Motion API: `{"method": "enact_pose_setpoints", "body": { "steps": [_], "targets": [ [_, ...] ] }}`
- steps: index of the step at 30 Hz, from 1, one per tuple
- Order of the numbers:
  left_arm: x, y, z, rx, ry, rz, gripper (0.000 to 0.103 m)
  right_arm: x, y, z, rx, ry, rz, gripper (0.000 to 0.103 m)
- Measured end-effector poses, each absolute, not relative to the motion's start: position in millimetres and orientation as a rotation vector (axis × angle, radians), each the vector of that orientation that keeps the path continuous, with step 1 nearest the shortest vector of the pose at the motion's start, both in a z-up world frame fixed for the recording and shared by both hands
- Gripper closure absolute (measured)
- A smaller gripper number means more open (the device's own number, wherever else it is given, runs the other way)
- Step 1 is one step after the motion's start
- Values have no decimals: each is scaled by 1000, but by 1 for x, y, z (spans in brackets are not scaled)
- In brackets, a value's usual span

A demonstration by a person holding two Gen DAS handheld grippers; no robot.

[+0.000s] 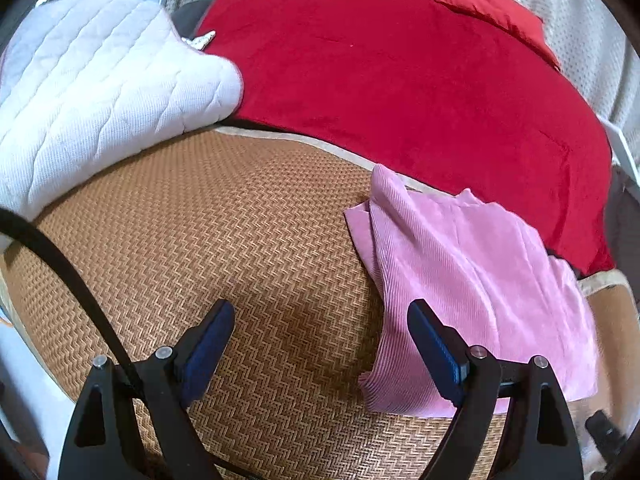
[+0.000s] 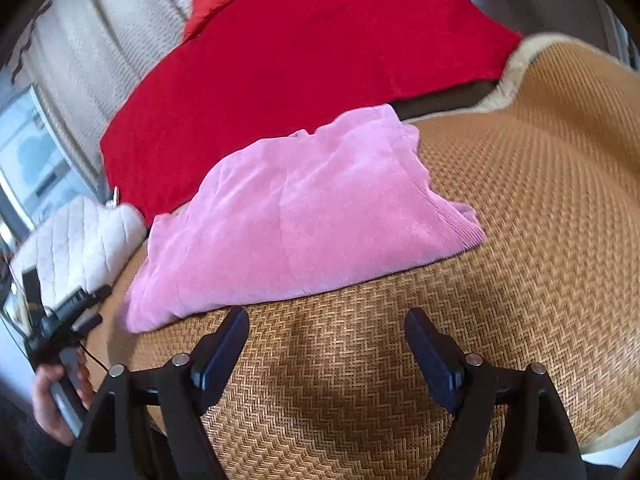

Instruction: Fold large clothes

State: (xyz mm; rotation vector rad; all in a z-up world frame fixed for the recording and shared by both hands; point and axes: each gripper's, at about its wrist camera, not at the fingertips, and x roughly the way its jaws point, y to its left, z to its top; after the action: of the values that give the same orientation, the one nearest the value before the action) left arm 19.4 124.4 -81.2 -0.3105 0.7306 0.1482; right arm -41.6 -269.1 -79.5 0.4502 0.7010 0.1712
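A pink ribbed garment lies folded in a compact heap on the woven straw mat. In the left wrist view it is at the right; my left gripper is open and empty above the bare mat, its right finger over the garment's left edge. In the right wrist view the garment lies just beyond my right gripper, which is open and empty over the mat. The left gripper, held in a hand, also shows at the far left of the right wrist view.
A large red blanket lies behind the mat, with a red pillow beyond it. A white quilted pad lies at the left, overlapping the mat's edge. A beige textured cover is at the back.
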Motion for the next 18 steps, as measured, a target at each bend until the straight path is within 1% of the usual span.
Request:
{"method": "enact_pose_setpoints", "body": {
  "steps": [5,12,18],
  "targets": [
    [22,112,-81,-257,705,140,15,-38,-288,-87,599,690,198,20],
    [29,89,-95,-153,708,124,15,-32,-311,-100,811,670,245,18],
    [28,95,-92,-191,699,103,15,-29,-319,-104,877,653,239,18]
  ]
}}
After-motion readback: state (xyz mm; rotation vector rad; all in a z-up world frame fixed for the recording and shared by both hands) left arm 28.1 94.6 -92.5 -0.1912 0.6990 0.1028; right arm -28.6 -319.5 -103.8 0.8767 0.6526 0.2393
